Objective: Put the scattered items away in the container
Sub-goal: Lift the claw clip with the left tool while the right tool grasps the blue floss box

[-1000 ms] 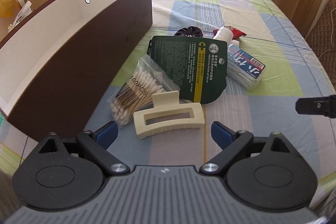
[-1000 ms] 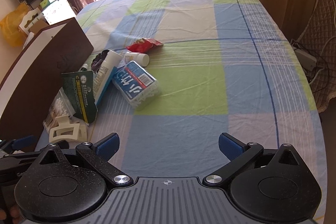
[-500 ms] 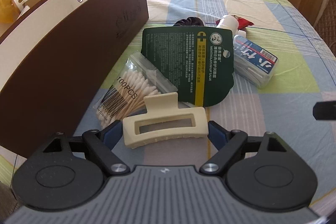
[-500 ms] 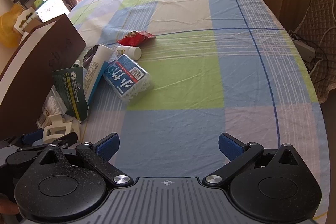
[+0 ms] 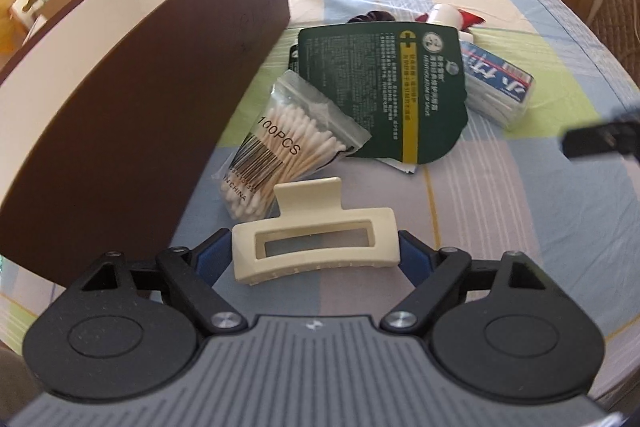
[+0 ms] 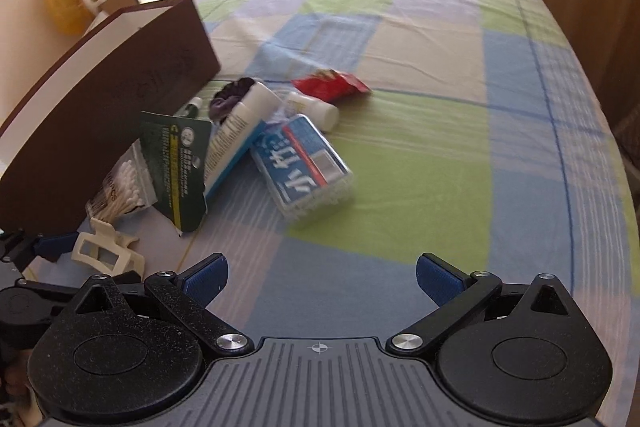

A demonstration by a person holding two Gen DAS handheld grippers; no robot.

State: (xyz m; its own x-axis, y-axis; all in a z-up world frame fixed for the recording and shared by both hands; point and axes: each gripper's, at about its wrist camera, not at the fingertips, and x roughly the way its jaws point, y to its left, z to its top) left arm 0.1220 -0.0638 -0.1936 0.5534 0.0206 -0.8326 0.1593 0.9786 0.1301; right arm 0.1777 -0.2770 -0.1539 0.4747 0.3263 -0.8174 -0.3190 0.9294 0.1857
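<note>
The left gripper (image 5: 315,254) sits low on the checked cloth (image 6: 420,163) with its blue pads on either end of the cream hair clip (image 5: 316,249); the pads look to be against the clip's ends, so it seems to have the clip in its grip, and the clip lies flat on the cloth. Just behind the clip is a bag of cotton swabs (image 5: 288,151), and partly over that bag leans a dark green card (image 5: 384,87). To the right of the card lies a blue and white pack (image 5: 496,87), and behind it a white tube (image 6: 240,131), a small white bottle (image 6: 316,109), a red wrapper (image 6: 330,87) and a dark scrunchie (image 6: 230,95). The brown box (image 5: 132,99) stands to the left of the heap, its long wall close beside the swabs, its white inside showing nothing. The right gripper (image 6: 322,277) hovers with fingers wide apart over bare cloth, holding nothing, well to the right of the heap.
</note>
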